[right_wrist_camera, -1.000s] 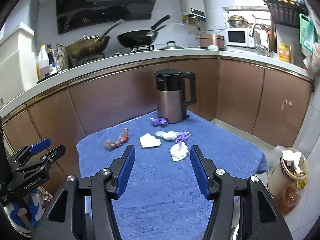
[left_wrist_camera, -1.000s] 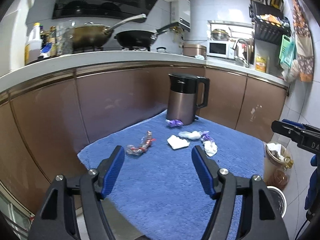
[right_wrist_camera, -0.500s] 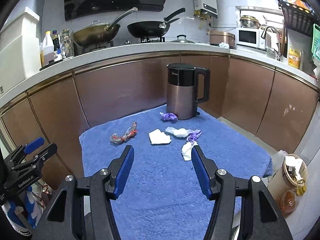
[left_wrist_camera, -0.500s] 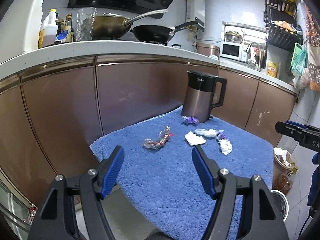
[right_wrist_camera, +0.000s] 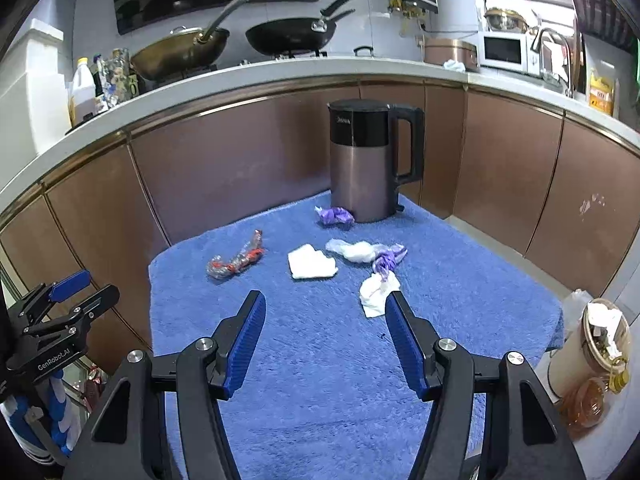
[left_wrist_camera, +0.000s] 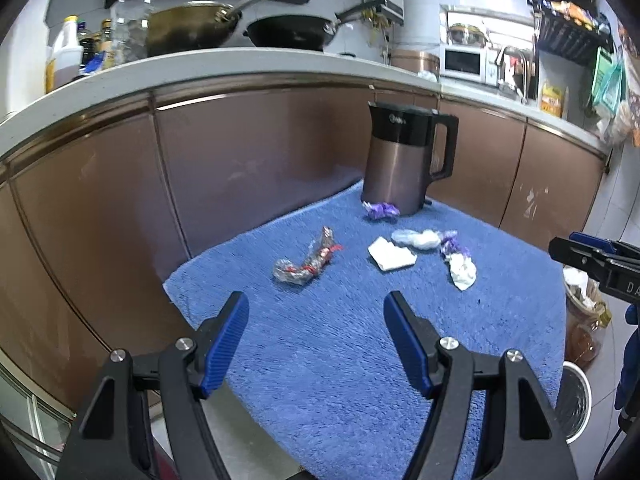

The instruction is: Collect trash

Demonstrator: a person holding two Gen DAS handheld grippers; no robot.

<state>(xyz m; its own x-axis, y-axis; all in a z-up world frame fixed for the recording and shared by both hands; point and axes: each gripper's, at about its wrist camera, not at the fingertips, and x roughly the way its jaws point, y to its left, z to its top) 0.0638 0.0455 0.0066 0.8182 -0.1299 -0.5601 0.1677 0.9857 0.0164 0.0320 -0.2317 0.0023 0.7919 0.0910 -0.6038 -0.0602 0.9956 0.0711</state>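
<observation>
So both grippers are spread wide and holding nothing. My left gripper [left_wrist_camera: 316, 312] hangs over the near part of the blue towel [left_wrist_camera: 340, 360], fingers apart with bare towel between the blue pads [left_wrist_camera: 224, 344], not touching any trash. The right gripper [right_wrist_camera: 324, 312] is the same deal, fully released, though its right fingertip sits just in front of the crumpled white tissue [right_wrist_camera: 376, 292] in that view; can't tell if it's actually brushing it or just overlapping.

Where the trash is: ahead of the left gripper and a bit to its left lies the clear wrapper with red bits [left_wrist_camera: 308, 264]. Straight ahead of both is a flat white tissue [left_wrist_camera: 390, 256], and beyond that to the right a clear plastic wad [left_wrist_camera: 416, 238] running into a purple wrapper [left_wrist_camera: 452, 244], which touches the crumpled tissue. Another purple wrapper [left_wrist_camera: 382, 210] sits far ahead, right against the base of the kettle [left_wrist_camera: 404, 160].

Room to move: the towel between the grippers and the trash is open, nothing in the way. The towel's left edge drops off close to the brown cabinet doors [left_wrist_camera: 120, 208], so it's tight over there. Off the right edge, lower down, there's a tan bin [right_wrist_camera: 592, 348] with white scraps in it and an amber jar [right_wrist_camera: 580, 404] beside it. From the left camera I can see the right gripper's tip poking in at the far right, well apart from mine
</observation>
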